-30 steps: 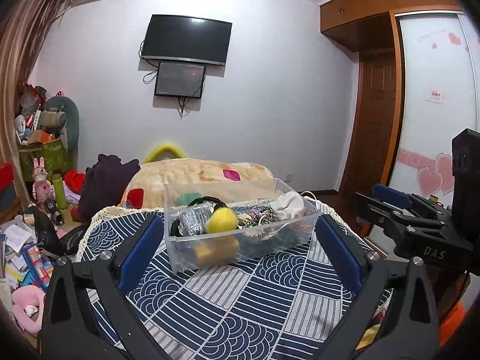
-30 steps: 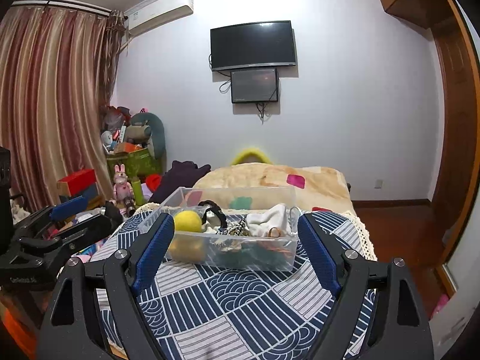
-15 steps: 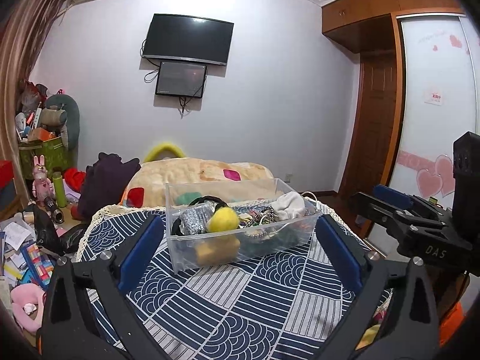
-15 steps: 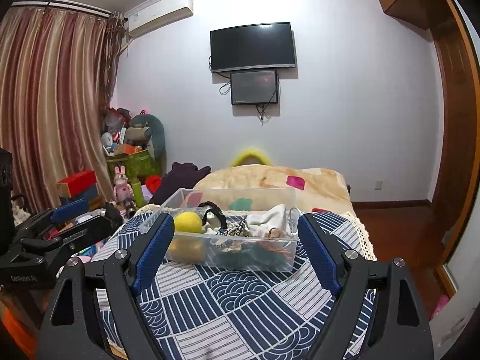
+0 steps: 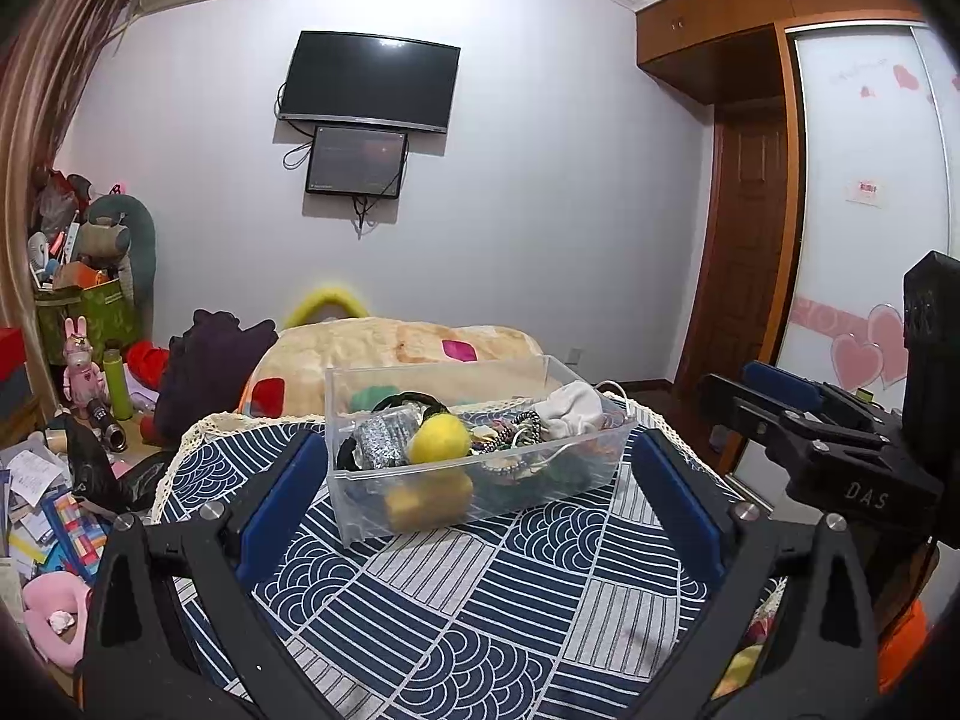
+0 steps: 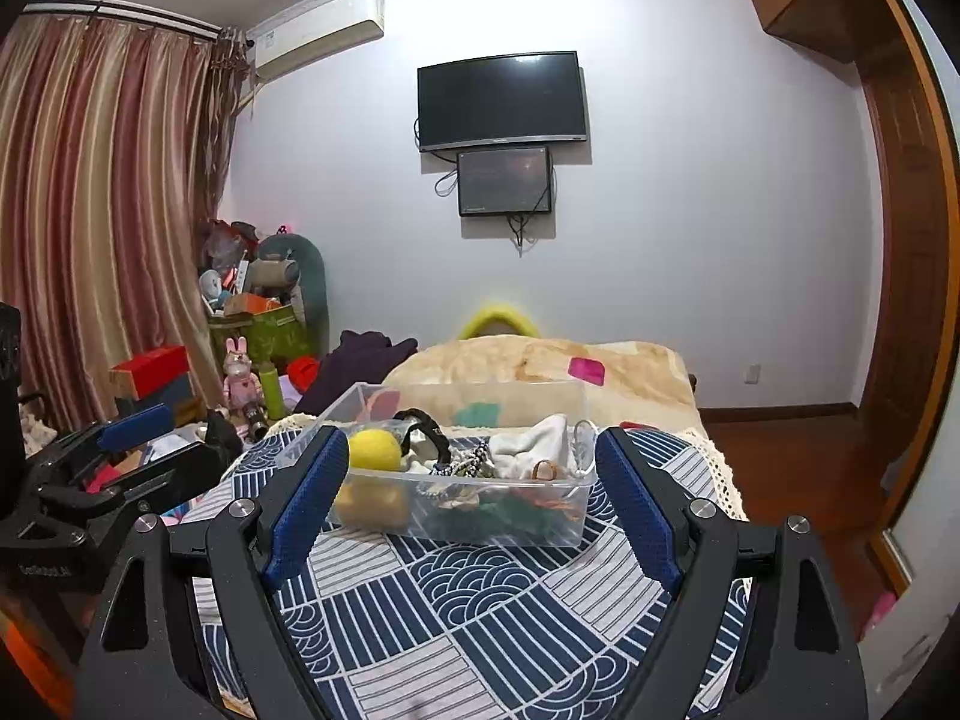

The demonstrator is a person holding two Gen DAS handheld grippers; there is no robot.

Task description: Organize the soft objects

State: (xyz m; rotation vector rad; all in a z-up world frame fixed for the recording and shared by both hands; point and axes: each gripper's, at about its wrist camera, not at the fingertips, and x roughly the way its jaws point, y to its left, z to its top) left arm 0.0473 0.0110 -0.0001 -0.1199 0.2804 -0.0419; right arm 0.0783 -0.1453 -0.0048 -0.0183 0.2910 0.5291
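A clear plastic bin (image 5: 372,516) stands on a table with a blue and white patterned cloth (image 5: 480,612). It holds a yellow fuzzy ball (image 5: 439,439), a white cloth (image 5: 573,409), a silver glittery item (image 5: 384,438), a black band and tangled small items. The bin also shows in the right wrist view (image 6: 510,531), with the yellow ball (image 6: 373,449) at its left end. My left gripper (image 5: 474,480) is open and empty, in front of the bin. My right gripper (image 6: 471,483) is open and empty, also in front of the bin.
A bed with a beige blanket (image 5: 390,342) lies behind the table. Toys, boxes and papers (image 5: 48,480) crowd the floor at left. A wardrobe and door (image 5: 750,240) stand at right. The other gripper shows at each view's edge (image 5: 840,438) (image 6: 90,468).
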